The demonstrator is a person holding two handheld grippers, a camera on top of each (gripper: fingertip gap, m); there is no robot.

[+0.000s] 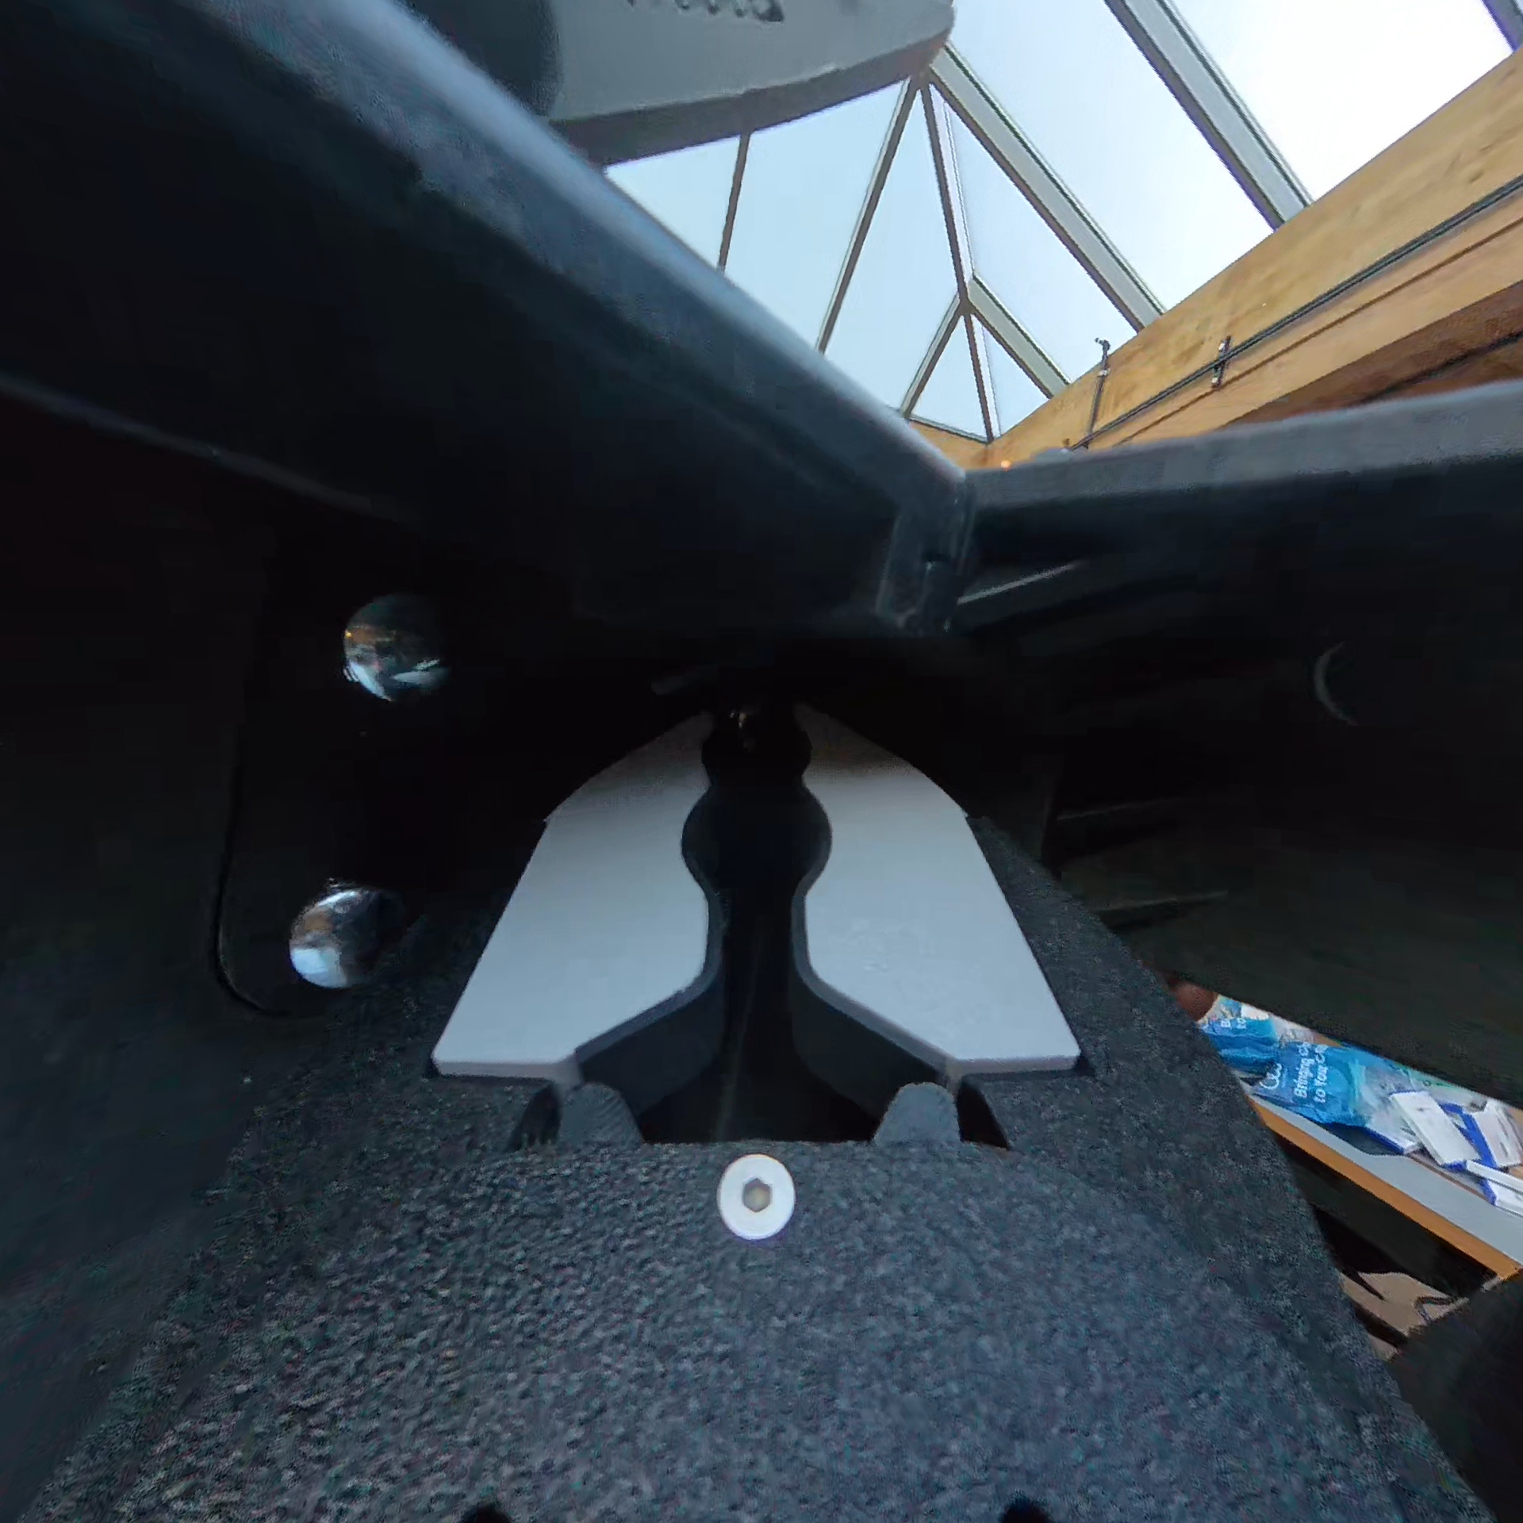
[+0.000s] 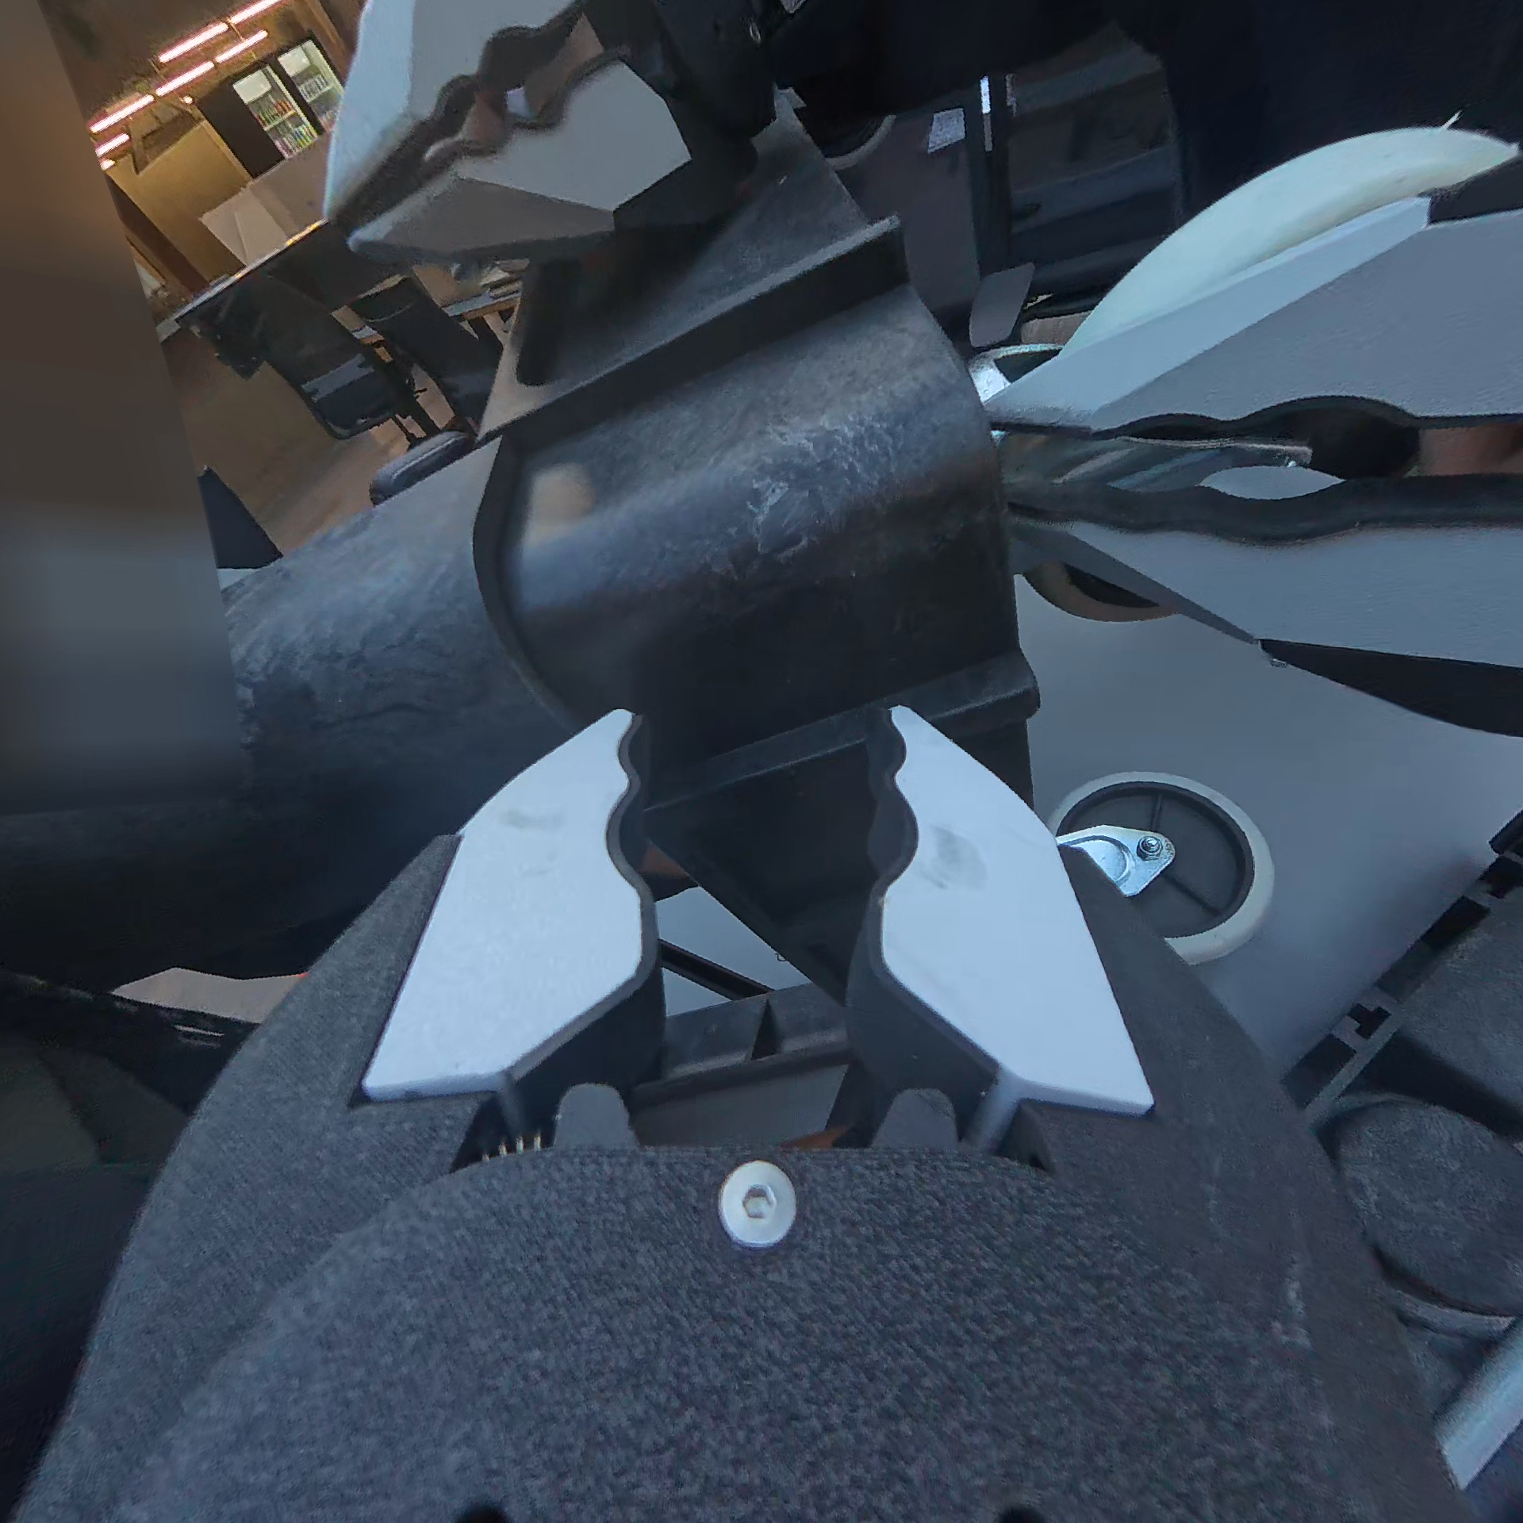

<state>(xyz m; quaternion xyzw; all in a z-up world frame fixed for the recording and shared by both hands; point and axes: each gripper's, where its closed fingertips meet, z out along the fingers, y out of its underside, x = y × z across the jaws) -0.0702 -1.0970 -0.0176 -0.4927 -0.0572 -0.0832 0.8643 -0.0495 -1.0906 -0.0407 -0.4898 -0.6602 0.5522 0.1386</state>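
Observation:
My left gripper (image 1: 752, 729) points up under a black frame (image 1: 927, 536). Its jaws stand close together with a narrow gap. Their tips reach into the frame's shadow, where a small dark part sits; I cannot tell if it is gripped. My right gripper (image 2: 762, 742) is shut on the lower end of a black bracket (image 2: 742, 527), one finger on each side. The bracket sits over a dusty black tube (image 2: 354, 659). Another gripper (image 2: 1236, 461) at the right is shut on the metal mount of a white-wheeled caster (image 2: 1286, 189). A further gripper (image 2: 503, 124) is at the top.
A loose caster (image 2: 1162, 865) lies on the grey table (image 2: 1360, 766). Two shiny bolt heads (image 1: 395, 647) sit on the frame's left side. Above are a skylight (image 1: 890, 247) and a wooden beam (image 1: 1319, 272). Blue and white packets (image 1: 1368, 1104) lie on a shelf. Chairs (image 2: 354, 363) stand far left. Less than 4 cm separates the two grippers' tips.

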